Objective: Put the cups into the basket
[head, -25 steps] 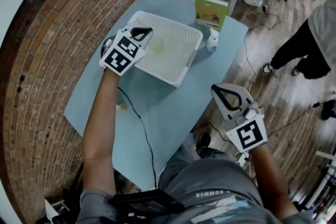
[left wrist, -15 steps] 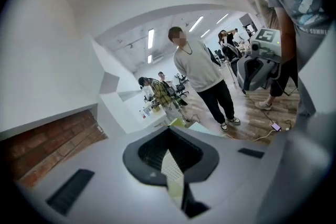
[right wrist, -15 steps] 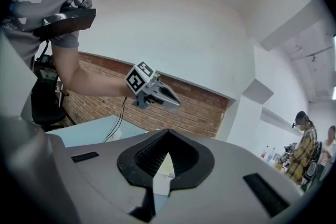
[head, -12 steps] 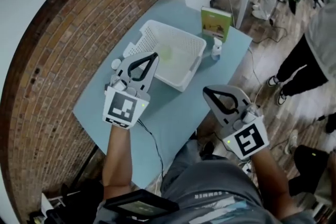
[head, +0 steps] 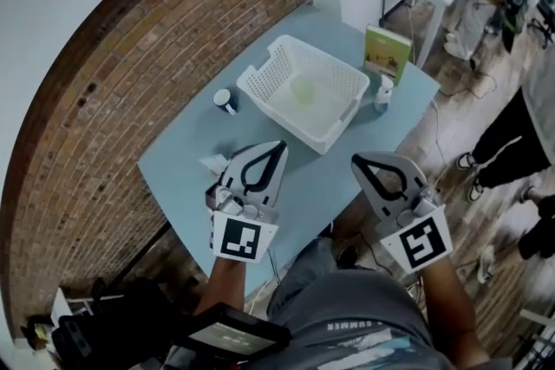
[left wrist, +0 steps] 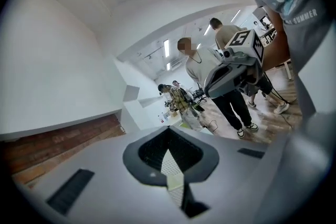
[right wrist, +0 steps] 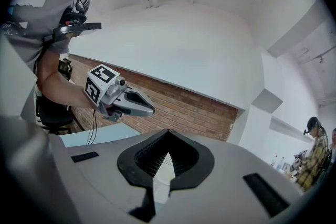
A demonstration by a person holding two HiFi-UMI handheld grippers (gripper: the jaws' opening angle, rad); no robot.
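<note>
A green cup (head: pixel 302 89) lay in the basket (head: pixel 260 70); a second cup (head: pixel 225 100) stood outside. The left gripper (head: pixel 278 146) and right gripper (head: pixel 357 160) were pressed together, empty.

A basket (head: pixel 260 82) sits on the far half of the table (head: pixel 178 162) with one cup (head: pixel 302 89) inside it. A second cup (head: pixel 225 100) stands just left of it.

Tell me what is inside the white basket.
One pale green cup sits in the white perforated plastic basket; nothing else shows. The near wall covers a strip of its floor.
</note>
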